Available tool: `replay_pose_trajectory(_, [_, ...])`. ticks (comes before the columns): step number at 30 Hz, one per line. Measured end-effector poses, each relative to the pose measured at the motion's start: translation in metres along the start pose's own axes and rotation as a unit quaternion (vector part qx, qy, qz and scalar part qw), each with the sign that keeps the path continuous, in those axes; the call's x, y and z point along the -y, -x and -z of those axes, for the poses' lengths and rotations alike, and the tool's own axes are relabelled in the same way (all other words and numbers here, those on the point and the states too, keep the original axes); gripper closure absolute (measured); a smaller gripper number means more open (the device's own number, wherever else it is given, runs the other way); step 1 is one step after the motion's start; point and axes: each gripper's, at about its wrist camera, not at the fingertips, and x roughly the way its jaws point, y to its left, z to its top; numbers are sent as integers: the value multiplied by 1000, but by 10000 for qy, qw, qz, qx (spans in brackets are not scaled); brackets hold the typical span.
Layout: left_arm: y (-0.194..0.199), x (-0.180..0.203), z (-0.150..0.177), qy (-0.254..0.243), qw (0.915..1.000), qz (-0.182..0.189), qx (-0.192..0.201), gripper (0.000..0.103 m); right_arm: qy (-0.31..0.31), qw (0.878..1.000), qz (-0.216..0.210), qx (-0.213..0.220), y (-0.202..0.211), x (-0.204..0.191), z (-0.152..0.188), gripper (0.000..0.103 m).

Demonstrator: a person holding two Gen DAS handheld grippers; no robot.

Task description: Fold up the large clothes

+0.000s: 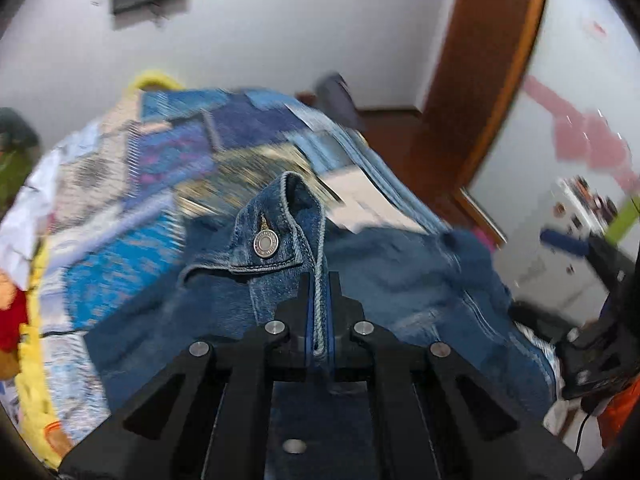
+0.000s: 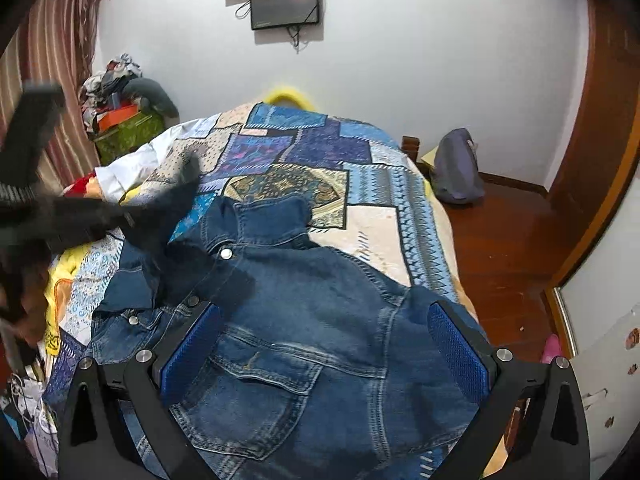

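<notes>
The denim jacket (image 2: 304,320) lies spread on the patchwork bedspread (image 2: 372,196), covering the near end of the bed. Your left gripper (image 1: 319,300) has its jaws pressed together on a stitched edge of the jacket; the hem runs upright between the two pads, and a flap with a metal snap button (image 1: 265,243) stands lifted just beyond the fingertips. Your right gripper (image 2: 326,344) is spread wide above the jacket's body. Its blue pads (image 2: 192,352) stand on either side of a chest pocket (image 2: 256,396), and whether they touch the cloth cannot be told.

The jacket is dark blue with faded seams and lighter wear on the pockets. The collar (image 2: 272,216) points toward the far wall. Silver buttons run down the front placket. In the right wrist view, your left gripper appears as a dark blur at the jacket's left edge.

The snap button carries embossed lettering round its rim, too small to read. No other label or writing is legible.
</notes>
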Motion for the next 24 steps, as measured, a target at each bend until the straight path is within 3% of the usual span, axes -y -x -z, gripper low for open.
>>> replay_pose_trajectory(3, [-29, 18, 11, -98, 9984, 283, -476, 98, -163, 9998, -101, -53, 0, 9, 0, 0])
replay_pose_trajectory(6, [-38, 29, 19, -225, 9963, 407, -716, 94, -359, 9988, -282, -152, -4, 15, -2, 0])
replay_pose_trajectory(9, [-26, 34, 21, -476, 9968, 258, -581, 74, -546, 9969, -501, -269, -10, 16, -2, 0])
replay_pose_trajectory(11, [-5, 27, 20, -528, 9982, 129, -264, 49, -692, 9947, -658, -372, -18, 16, -4, 0])
replay_pose_trajectory(14, [20, 6, 21, -493, 9985, -171, 137, 30, -814, 9917, -849, -516, -31, 12, -6, 0])
replay_pose_trajectory(20, [44, -59, 50, -504, 9922, -1134, 144, 25, -1242, 9752, -1370, -1218, -80, -2, -9, 0])
replay_pose_trajectory(24, [38, -115, 93, -112, 9886, -1455, -366, 24, -1396, 9627, -1622, -1653, -114, -16, -7, 0])
